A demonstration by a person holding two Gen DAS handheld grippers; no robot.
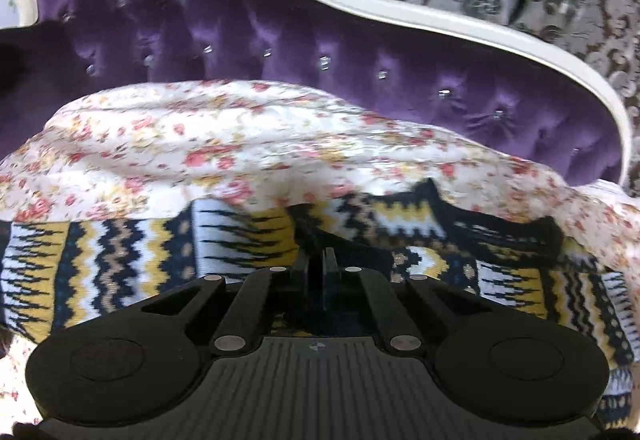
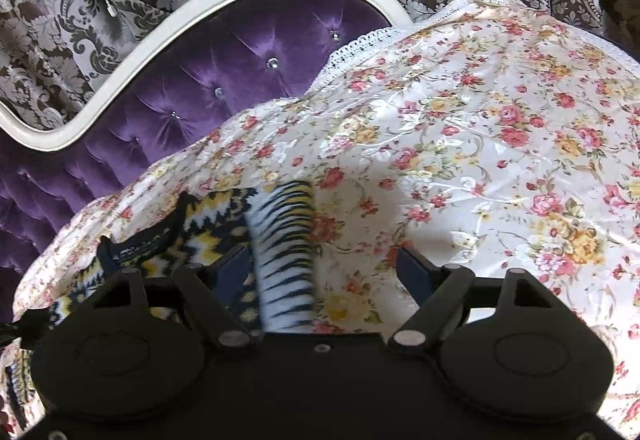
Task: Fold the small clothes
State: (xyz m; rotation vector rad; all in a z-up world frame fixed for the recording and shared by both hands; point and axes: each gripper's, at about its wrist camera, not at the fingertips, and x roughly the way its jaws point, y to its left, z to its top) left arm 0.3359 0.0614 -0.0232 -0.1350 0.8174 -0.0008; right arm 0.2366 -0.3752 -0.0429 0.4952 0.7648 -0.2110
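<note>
the left gripper (image 1: 319,260) has its fingers pressed together on the patterned knit garment (image 1: 132,260). the right gripper (image 2: 324,268) stands wide apart over a folded sleeve (image 2: 286,260). the garment lies on the floral bedspread (image 2: 500,128), with the purple tufted headboard (image 1: 224,24) beyond.

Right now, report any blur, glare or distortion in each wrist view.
Left wrist view: motion blur smears the floral bedspread and the yellow, navy and white zigzag knit garment; fisheye bends the white-framed purple tufted headboard. Right wrist view: sharper, though the knit's striped sleeve between the open right gripper is blurred; sheen glares on the satin spread.
</note>
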